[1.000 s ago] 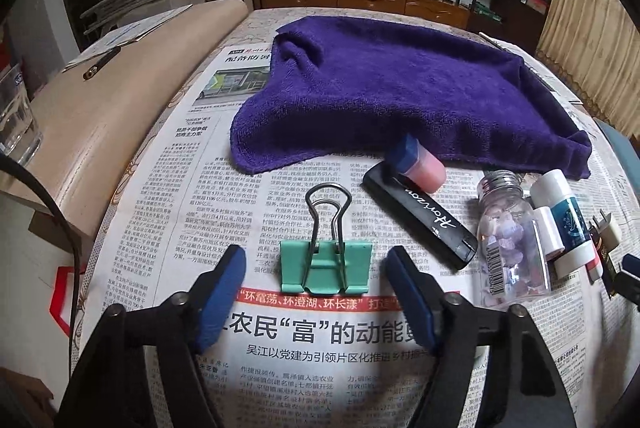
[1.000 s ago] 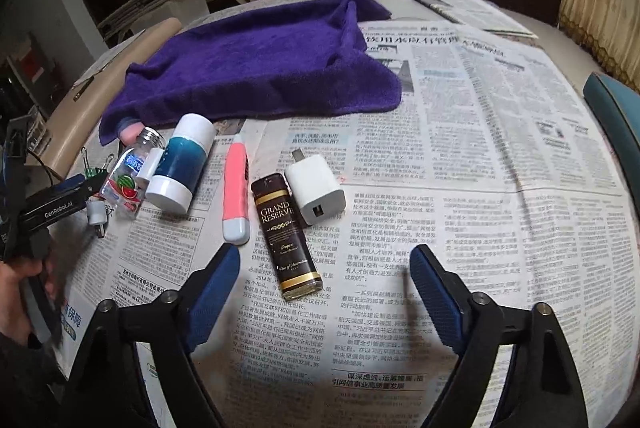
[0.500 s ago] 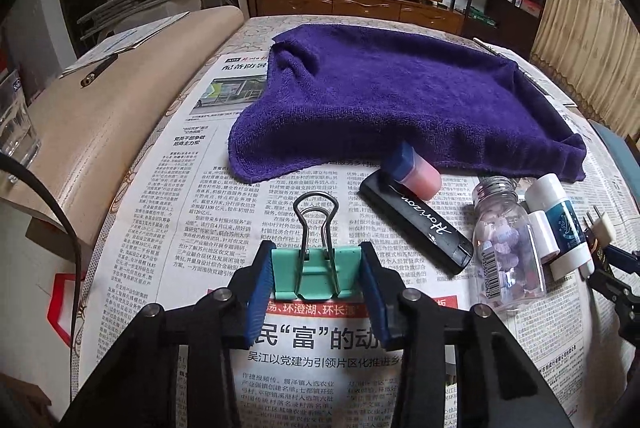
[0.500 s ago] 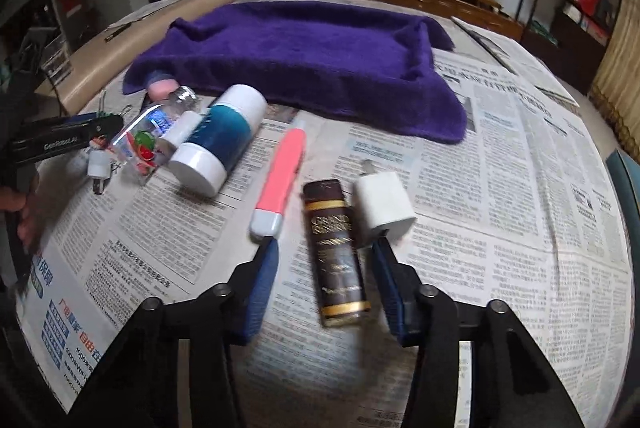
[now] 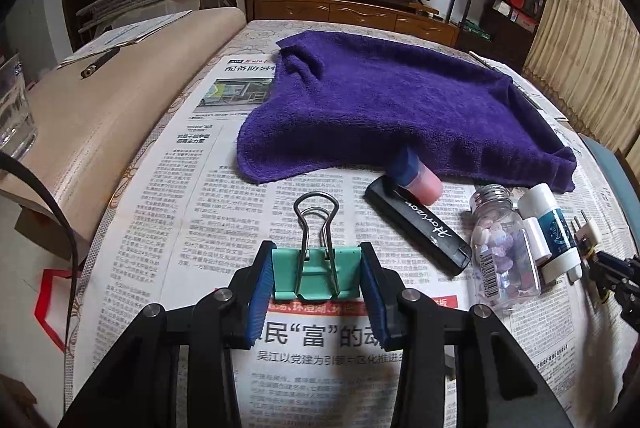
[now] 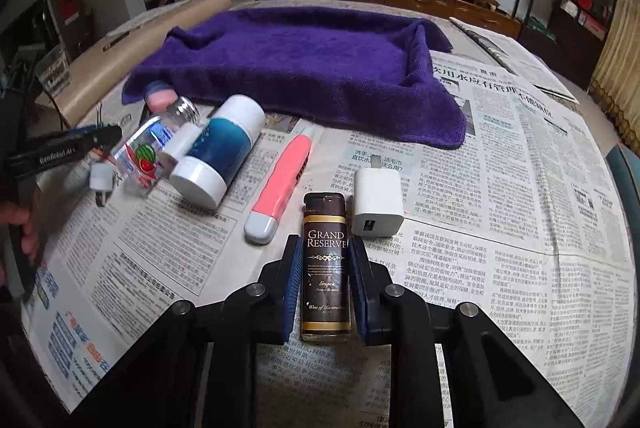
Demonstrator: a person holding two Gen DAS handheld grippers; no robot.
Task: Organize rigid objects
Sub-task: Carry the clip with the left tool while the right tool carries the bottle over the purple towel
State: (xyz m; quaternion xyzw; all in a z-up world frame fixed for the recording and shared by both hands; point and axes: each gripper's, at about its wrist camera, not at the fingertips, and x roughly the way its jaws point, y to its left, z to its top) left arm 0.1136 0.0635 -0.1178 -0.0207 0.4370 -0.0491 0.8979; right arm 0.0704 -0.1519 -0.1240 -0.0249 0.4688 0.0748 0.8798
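Note:
My left gripper is shut on a green binder clip lying on the newspaper, with a blue pad against each side and the wire handles pointing away. In the right wrist view my right gripper is closing on a small brown "Grand Reserve" bottle that lies flat. Its pads touch both of the bottle's long sides. A purple towel is spread beyond the objects.
A black "Horizon" case, a pink-and-blue cap, a glass pill jar and a white-and-teal tube lie right of the clip. A white charger and a pink pen-shaped tool flank the bottle. A beige sofa arm borders the left.
Both grippers went from wide open to closed: the left onto the binder clip, the right onto the brown bottle. The right view also rolled and shifted over the bottle.

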